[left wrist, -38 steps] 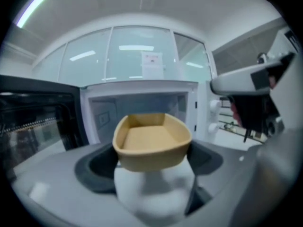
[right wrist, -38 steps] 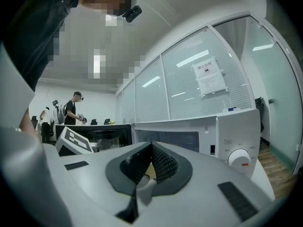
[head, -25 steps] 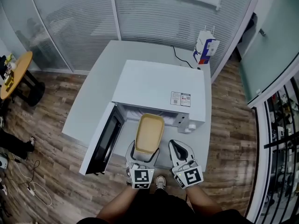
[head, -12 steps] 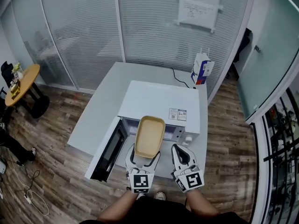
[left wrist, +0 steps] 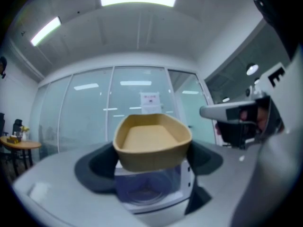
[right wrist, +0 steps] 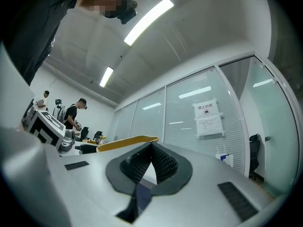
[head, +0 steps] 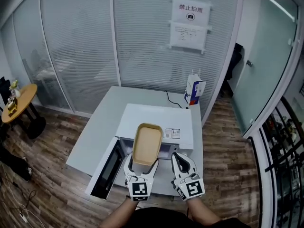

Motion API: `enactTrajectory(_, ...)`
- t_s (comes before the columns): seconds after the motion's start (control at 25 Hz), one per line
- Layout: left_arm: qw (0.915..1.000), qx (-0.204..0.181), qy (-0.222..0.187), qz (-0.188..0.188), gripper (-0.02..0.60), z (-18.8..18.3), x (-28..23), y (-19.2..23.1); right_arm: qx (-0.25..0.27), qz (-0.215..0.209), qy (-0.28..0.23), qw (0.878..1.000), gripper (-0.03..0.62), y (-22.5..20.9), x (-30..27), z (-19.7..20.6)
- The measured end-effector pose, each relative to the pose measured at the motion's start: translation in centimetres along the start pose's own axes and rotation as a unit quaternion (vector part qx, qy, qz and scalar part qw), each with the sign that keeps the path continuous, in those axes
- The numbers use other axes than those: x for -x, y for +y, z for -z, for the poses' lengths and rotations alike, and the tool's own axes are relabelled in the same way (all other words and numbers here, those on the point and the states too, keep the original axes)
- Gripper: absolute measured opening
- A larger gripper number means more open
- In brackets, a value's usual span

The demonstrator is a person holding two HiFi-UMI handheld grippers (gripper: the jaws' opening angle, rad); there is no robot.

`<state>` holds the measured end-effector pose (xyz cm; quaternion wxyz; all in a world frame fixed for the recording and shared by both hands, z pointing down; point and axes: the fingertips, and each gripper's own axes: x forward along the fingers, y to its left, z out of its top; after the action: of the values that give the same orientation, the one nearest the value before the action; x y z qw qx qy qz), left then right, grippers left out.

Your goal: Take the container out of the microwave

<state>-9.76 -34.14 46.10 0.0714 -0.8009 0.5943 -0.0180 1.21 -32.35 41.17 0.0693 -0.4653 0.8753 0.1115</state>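
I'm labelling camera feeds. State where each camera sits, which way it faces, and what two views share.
Head view: on the person's head, looking steeply down at the microwave on the table; forearms, left gripper and right gripper show.
Left gripper view: on the left gripper, facing level along its jaws, closed on the container; the right gripper shows at right.
Right gripper view: on the right gripper, tilted up toward the glass wall; its jaws meet, empty.
Shared: both gripper views show the container and the notice.

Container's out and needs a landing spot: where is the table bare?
Bare tabletop left of the microwave, beyond its open door, and behind it up to the paper bag. The microwave's top is free too. Crowded in front.
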Motion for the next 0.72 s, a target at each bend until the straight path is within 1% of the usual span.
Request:
enactTrajectory(0.24,0.9999,0.001,-0.013,0.004,0.457,-0.9,-0.66,-0.15,0.02,-0.004,0.004,1.0,-0.002,-0.02,-0.36,-0.82)
enactTrajectory(0.72,0.9999,0.006,-0.004,0.01,0.457,-0.31,-0.4,-0.66,0.023,0.017,0.009,1.0,-0.002,-0.64,0.28,-0.63)
